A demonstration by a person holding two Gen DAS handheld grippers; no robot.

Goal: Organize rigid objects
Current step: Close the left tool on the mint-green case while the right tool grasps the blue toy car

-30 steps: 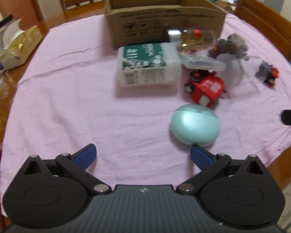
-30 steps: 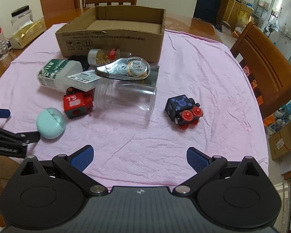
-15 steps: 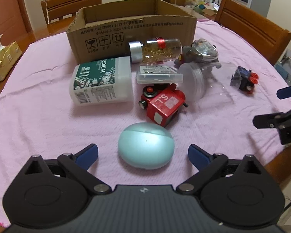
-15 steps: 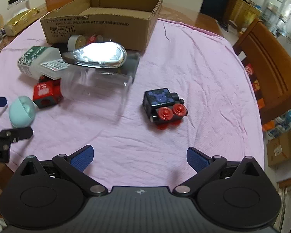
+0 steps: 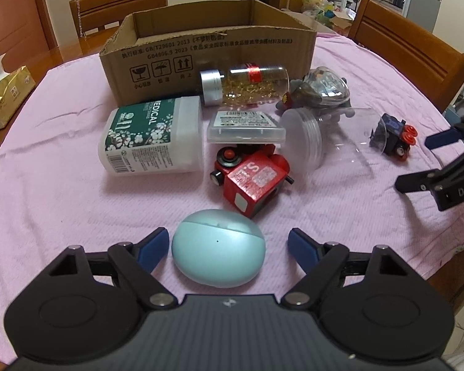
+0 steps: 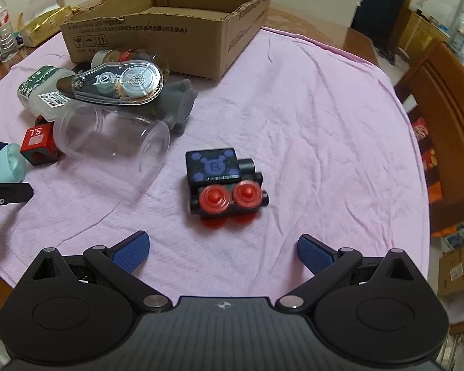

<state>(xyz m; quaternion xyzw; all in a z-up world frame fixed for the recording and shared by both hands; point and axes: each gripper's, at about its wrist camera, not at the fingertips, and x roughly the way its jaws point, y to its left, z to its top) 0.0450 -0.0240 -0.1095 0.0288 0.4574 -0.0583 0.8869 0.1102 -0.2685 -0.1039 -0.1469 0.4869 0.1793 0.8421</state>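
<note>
Since 1 second earlier, both grippers had closed in on their targets. Nearest of all to the cardboard box (image 5: pixel 207 46), the left gripper (image 5: pixel 227 249) stood wide open, holding nothing, its blue fingertips (image 5: pixel 153 247) flanking the mint earbud case (image 5: pixel 218 247). Rightward, farther from the box, the right gripper (image 6: pixel 222 252) gaped equally empty just short of the black toy train (image 6: pixel 224 182). Squeezing the case's smooth, rounded shell could squirt it out toward the red toy block (image 5: pixel 252 181).

Soft, even indoor light, faint shadows, strong fisheye bending at dark corners, slight blur on the black toy train (image 6: pixel 225 182).
</note>
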